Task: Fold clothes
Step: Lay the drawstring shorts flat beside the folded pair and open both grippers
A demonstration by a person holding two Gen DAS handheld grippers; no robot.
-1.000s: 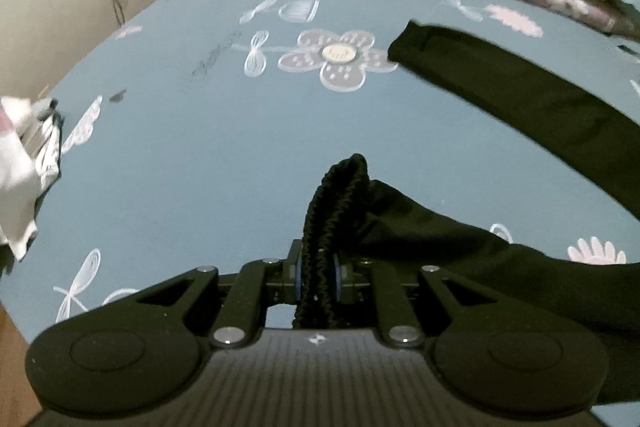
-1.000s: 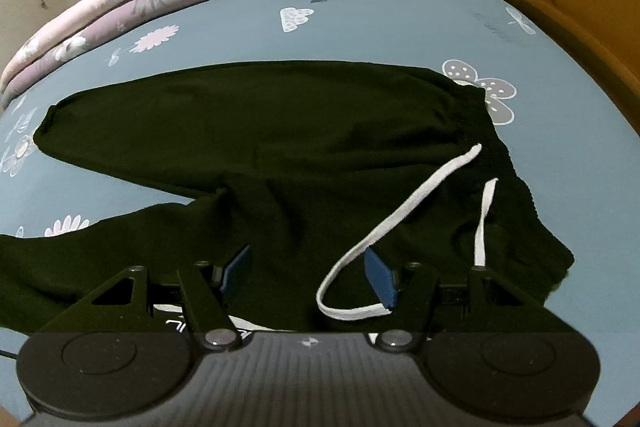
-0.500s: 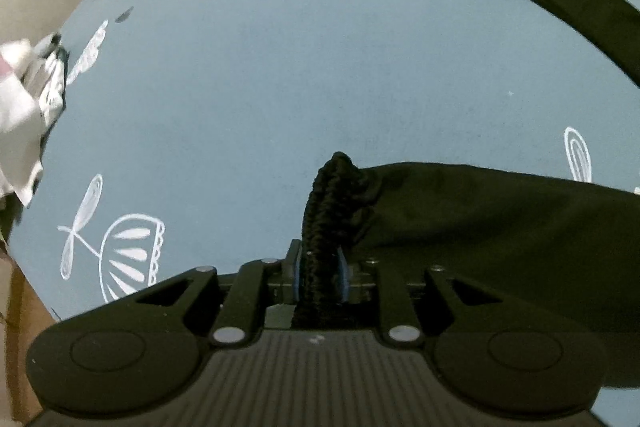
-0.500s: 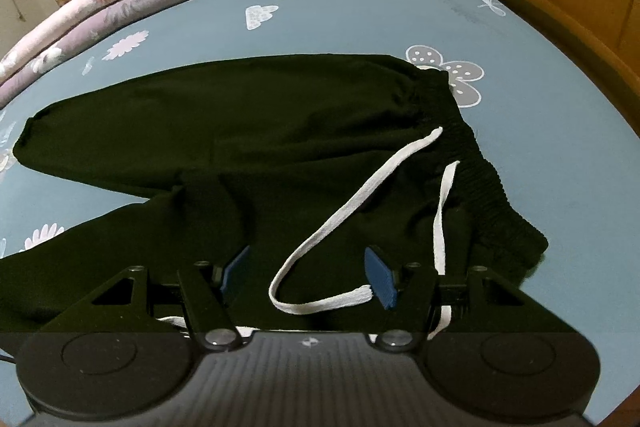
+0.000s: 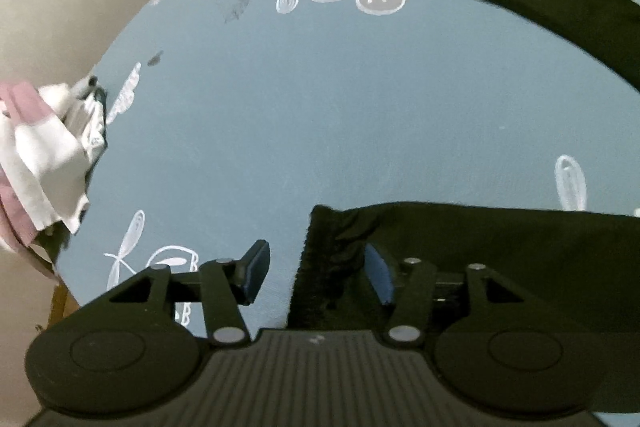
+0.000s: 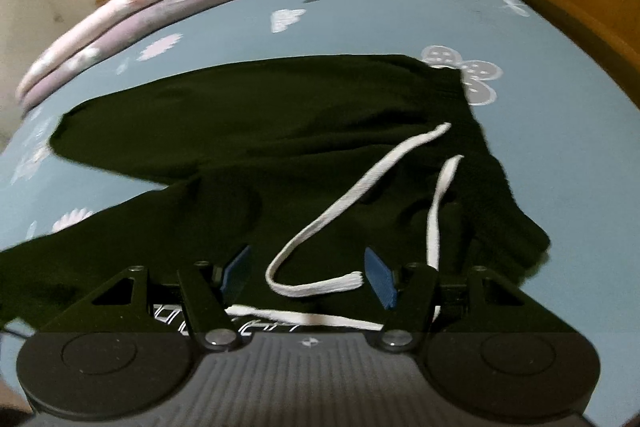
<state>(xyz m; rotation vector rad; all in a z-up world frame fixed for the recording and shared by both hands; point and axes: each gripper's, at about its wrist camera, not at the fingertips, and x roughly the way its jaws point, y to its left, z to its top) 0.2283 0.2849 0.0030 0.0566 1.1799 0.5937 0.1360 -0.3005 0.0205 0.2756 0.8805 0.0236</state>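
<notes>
L gripper (image 5: 316, 273) wide open over trouser cuff (image 5: 332, 255).

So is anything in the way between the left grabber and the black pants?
No, nothing visible. The left gripper is open, and the cuff of the black pants lies right between its fingers on the blue bedsheet. The white clothes sit far off to the side.

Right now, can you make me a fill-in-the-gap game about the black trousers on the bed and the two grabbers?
1. The left gripper is ____, with the trouser cuff lying loose between its fingers.
2. The drawstring on the black trousers is ____ in colour.
3. The bedsheet is blue with ____ printed on it.
4. The right gripper is ____.

Missing words: open; white; flowers; open
</notes>
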